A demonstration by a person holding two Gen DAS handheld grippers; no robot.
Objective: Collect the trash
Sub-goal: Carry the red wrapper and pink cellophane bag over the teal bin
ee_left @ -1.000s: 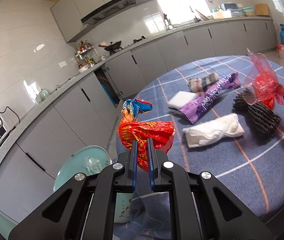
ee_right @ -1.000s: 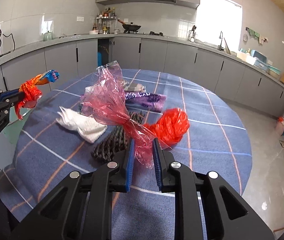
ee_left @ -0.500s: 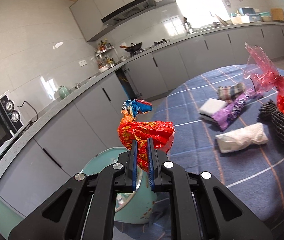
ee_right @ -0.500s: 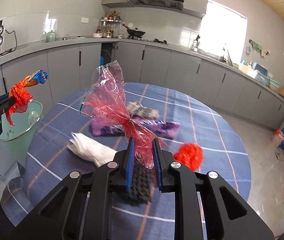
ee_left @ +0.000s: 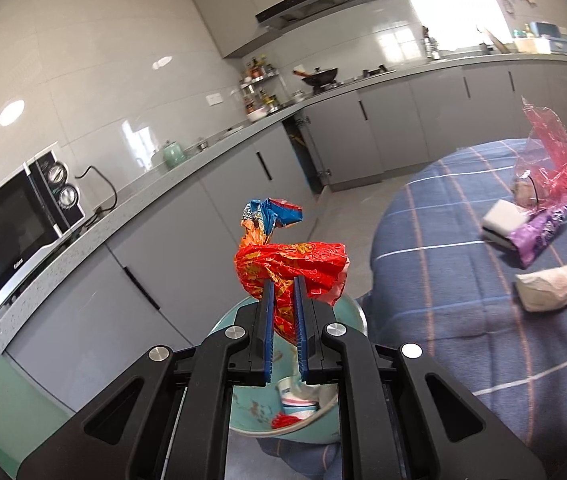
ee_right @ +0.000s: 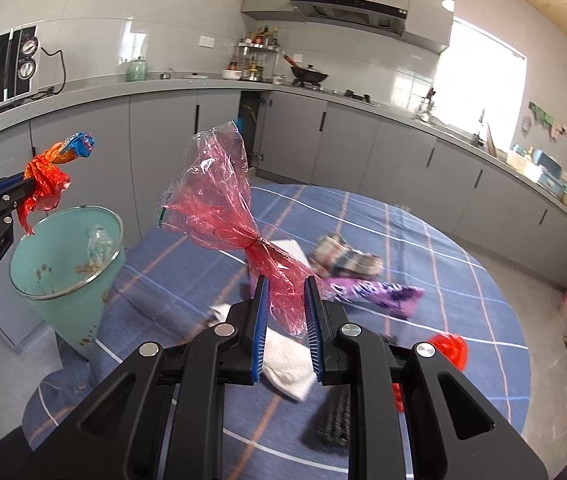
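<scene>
Above the pale green plastic bin point(ee_left: 243, 360), my left claw point(ee_left: 283, 308) grips a crumpled red-orange snack wrapper point(ee_left: 291, 268), tilted downward. Over the blue checked tabletop point(ee_right: 463, 280), my right claw point(ee_right: 285, 312) clamps a red cellophane wrapper point(ee_right: 219, 200); I read no print on either.

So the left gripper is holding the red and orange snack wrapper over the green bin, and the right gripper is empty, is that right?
Not quite. The right gripper is not empty: the right wrist view shows it shut on a pink cellophane wrapper. The left gripper does hold the red and orange snack wrapper over the green bin.
</scene>
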